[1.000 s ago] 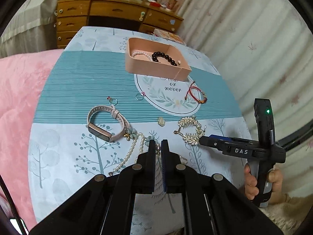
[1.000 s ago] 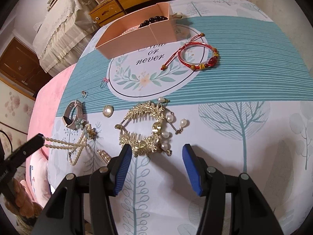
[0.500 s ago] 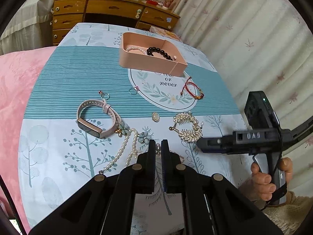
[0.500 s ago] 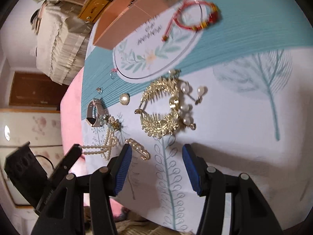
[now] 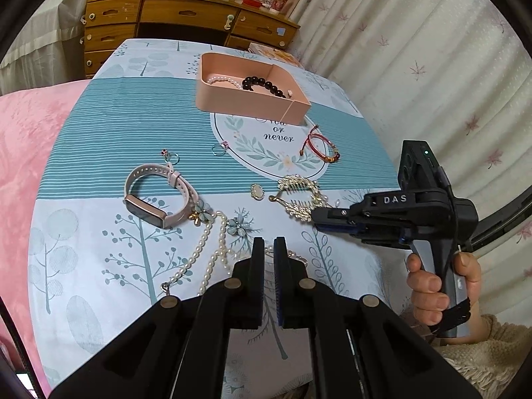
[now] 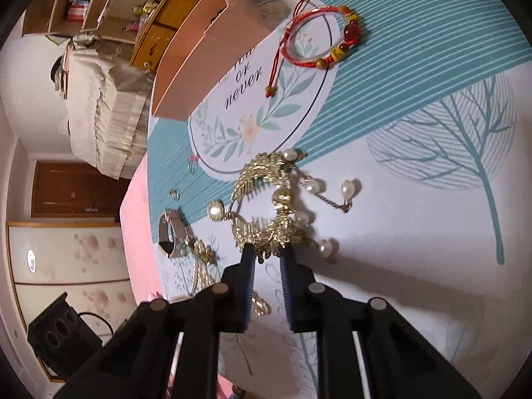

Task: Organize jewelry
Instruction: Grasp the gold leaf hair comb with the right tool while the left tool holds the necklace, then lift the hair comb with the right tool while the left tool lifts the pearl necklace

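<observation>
Left wrist: tree-print tablecloth (image 5: 99,259), wooden dresser (image 5: 159,23) behind; left gripper (image 5: 269,244) clenched empty; right gripper (image 6: 267,251) closing on gold comb (image 6: 266,229).

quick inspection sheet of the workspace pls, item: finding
surface: tree-print tablecloth covering the table
job's things: pink box holding a pearl strand and dark beads; gold hair comb, red bracelet, pink watch, pearl necklace, loose on the cloth
clutter: nothing seen
grippers: right gripper closing, comb's edge between its fingers; left gripper shut, holding nothing
cables: nothing seen on the table
surroundings: wooden dresser, curtain, pink bedding
</observation>
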`<action>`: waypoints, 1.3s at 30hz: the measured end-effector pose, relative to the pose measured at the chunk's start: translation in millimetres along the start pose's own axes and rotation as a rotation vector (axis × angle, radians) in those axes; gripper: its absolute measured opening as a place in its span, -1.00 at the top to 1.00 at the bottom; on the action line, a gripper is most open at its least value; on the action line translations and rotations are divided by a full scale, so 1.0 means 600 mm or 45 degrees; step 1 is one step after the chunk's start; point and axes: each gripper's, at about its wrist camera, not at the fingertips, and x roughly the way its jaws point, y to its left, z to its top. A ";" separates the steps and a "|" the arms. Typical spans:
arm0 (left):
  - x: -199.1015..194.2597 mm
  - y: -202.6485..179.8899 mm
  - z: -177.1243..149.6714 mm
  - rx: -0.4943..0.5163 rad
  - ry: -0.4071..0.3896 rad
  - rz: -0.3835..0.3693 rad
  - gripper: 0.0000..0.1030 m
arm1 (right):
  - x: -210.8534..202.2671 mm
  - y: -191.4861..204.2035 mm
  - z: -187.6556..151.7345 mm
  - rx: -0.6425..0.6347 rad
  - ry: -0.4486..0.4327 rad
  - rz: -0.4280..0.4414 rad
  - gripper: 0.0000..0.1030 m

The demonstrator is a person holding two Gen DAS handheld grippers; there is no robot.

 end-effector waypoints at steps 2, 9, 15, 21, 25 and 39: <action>0.000 -0.002 0.001 0.001 -0.001 0.001 0.94 | -0.011 0.003 0.002 -0.026 -0.064 -0.036 0.77; 0.003 0.001 0.003 -0.008 0.008 -0.002 0.94 | -0.026 -0.002 0.029 -0.020 -0.084 -0.144 0.77; -0.002 -0.002 0.008 -0.013 -0.007 -0.009 0.94 | -0.014 0.020 0.032 -0.032 -0.037 -0.173 0.68; -0.014 0.013 0.024 -0.069 -0.017 -0.040 0.94 | 0.002 0.060 0.036 -0.064 -0.057 -0.282 0.29; -0.030 0.021 0.033 -0.085 -0.049 -0.036 0.94 | 0.022 0.090 0.045 -0.139 -0.044 -0.447 0.29; -0.004 0.063 -0.002 -0.068 0.091 0.091 0.81 | 0.099 0.171 0.044 -0.580 0.018 -0.964 0.35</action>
